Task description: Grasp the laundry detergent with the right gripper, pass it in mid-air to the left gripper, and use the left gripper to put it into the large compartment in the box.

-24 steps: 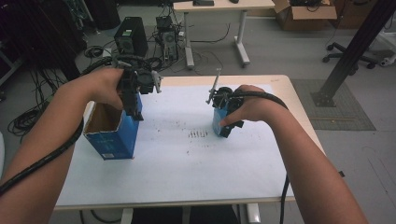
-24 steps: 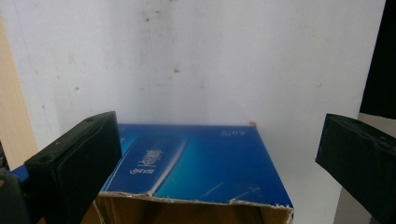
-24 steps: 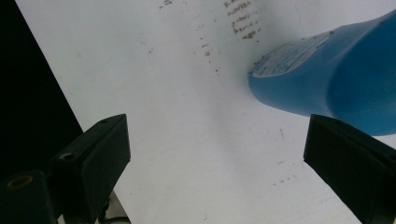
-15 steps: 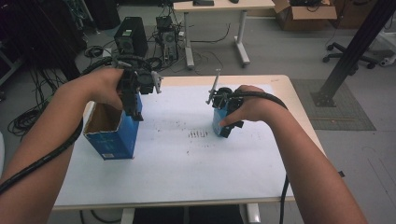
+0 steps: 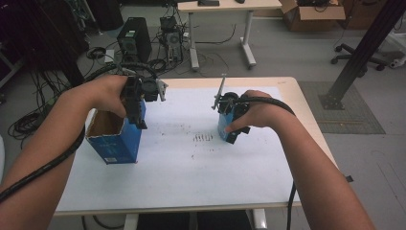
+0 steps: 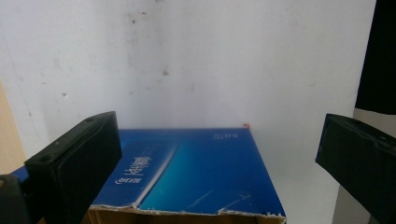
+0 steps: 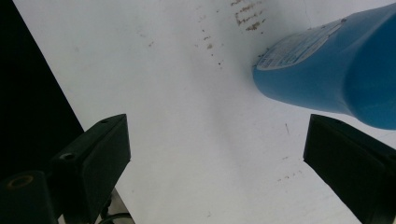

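A person works at a white surface (image 5: pixel 191 182), holding a gripper in each hand.

At the left, an open blue box (image 5: pixel 115 139) stands upright near the surface's left edge, its torn top facing up so things can presumably be dropped in. The left gripper (image 5: pixel 139 112) hovers at the box's right wall. In the left gripper view its two black fingers (image 6: pixel 74 163) stand wide apart with the box's blue side (image 6: pixel 196 172) between and below them; neither finger presses on it, so the box stands free. The hold looks like a readiness to steady the box.

In the middle, a patch of small dark marks (image 5: pixel 203 138) shows on the surface.

At the right, the right gripper (image 5: pixel 230 127) sits low over the surface by a smaller blue container (image 5: pixel 222 125). In the right gripper view that container (image 7: pixel 336 79) lies beyond the right finger (image 7: pixel 350 158), tilted, not between the fingers. These fingers are also spread and grip nothing. The gripper seems poised to take the container, probably to carry it left towards the box.
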Motion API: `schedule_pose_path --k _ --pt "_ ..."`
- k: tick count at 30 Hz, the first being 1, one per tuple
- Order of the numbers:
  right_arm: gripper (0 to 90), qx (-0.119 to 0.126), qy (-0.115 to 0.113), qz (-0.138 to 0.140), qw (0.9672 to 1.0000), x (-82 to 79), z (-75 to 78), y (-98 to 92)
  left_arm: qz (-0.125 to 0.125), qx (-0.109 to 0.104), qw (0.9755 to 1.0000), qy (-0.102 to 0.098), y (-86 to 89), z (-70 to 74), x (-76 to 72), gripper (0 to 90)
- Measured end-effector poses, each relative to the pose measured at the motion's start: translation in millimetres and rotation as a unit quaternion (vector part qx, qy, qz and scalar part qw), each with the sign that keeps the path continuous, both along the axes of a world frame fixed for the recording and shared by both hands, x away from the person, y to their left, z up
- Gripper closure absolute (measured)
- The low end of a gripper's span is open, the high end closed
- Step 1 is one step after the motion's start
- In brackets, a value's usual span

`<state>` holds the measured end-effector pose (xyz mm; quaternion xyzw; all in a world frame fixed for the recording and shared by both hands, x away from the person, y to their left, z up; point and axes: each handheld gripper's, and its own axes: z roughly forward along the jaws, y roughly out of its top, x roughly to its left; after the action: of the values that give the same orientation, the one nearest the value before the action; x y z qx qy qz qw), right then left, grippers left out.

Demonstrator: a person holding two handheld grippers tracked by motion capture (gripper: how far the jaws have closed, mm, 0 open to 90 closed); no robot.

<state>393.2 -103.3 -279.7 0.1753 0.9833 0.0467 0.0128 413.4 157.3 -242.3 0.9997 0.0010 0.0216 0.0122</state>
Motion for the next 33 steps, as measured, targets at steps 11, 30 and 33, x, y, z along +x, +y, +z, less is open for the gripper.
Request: schedule_pose_path --k 11,30,33 --pt "7.5 0.007 0.000 -0.023 0.9997 -8.3 -7.1 -10.2 -0.012 -0.011 0.9999 -0.001 -3.1 4.4 -8.7 0.4" --pt "7.0 0.022 -0.011 -0.076 0.9968 -11.2 -20.3 -27.1 -0.028 -0.023 0.9993 -0.001 -1.8 7.3 -42.8 0.4" --pt "7.0 0.027 -0.012 -0.080 0.9964 -11.5 -22.1 -27.9 -0.031 -0.026 0.9992 0.004 -2.6 4.1 -47.5 0.4"
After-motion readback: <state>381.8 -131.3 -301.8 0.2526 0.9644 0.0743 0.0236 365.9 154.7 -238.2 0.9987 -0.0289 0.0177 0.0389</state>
